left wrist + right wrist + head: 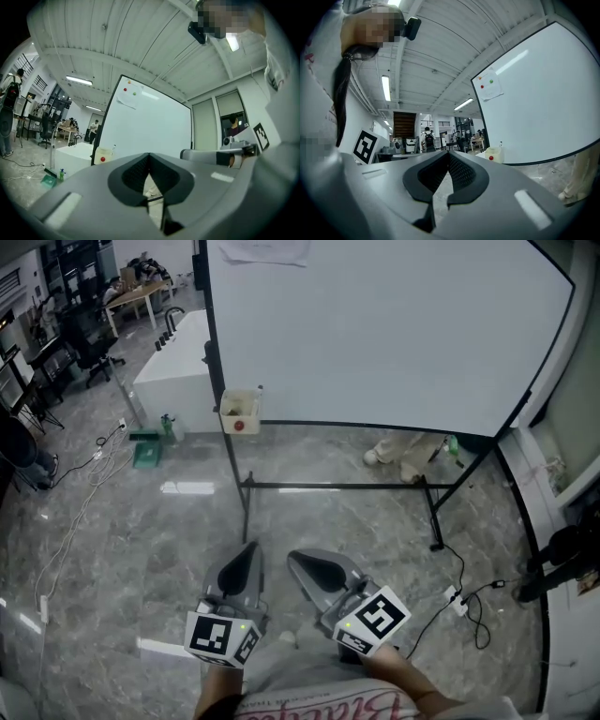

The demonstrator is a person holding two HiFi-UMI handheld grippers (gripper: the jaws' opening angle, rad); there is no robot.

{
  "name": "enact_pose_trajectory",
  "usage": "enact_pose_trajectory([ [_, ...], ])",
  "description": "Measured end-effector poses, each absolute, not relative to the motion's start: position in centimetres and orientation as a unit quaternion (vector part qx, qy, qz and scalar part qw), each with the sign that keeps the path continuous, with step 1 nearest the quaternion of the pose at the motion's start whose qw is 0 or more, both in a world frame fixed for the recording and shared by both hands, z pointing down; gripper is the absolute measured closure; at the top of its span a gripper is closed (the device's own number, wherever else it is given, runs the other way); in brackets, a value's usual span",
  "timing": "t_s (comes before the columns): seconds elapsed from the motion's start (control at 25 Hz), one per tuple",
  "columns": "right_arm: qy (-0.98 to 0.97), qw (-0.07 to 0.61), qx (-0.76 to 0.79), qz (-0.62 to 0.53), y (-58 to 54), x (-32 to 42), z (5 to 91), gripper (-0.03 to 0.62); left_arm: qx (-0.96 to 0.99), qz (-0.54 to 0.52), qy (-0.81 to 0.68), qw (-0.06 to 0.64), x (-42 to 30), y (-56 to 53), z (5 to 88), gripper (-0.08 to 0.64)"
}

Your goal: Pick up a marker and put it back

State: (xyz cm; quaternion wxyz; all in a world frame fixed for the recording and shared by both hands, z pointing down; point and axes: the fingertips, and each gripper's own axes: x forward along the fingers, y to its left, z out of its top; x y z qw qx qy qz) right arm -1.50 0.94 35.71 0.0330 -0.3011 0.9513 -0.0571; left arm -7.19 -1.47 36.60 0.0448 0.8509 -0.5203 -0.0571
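Waiting stance: both tools hang low in front of the person, pointed at the whiteboard [375,324] and well apart from it; I judge the pick-up has not begun.
Left hand-held gripper [246,559]: jaws together at the tips, nothing between them.
Right hand-held gripper [300,562]: jaws likewise closed and empty, angled toward the left one.
Marker [500,144]: what seems to be its thin capped end pokes up from the cream box [239,412] fixed at the board's lower left corner; too small to tell its colour.
Why there: the box hangs on the frame edge, so pens sit upright with ends up, probably easy for 2 jaws to pinch from above.
Jaw pads: dark, finely ribbed lining, rubber-like, set in a grey moulded shell that curves to a point.
Board: smooth white sheet in a thin black frame, carried on a black tube stand [328,487].
Floor [141,540]: glossy grey marbled tile.
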Motion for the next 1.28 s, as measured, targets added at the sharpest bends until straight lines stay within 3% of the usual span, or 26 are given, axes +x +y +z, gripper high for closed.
enact_pose_trajectory([
  [1.28, 0.962, 0.005, -0.265, -0.068, -28.7, -4.5, 38.3, 0.591, 0.824, -0.034, -0.564, 0.04, -10.3, -28.4, 37.2, 0.56],
])
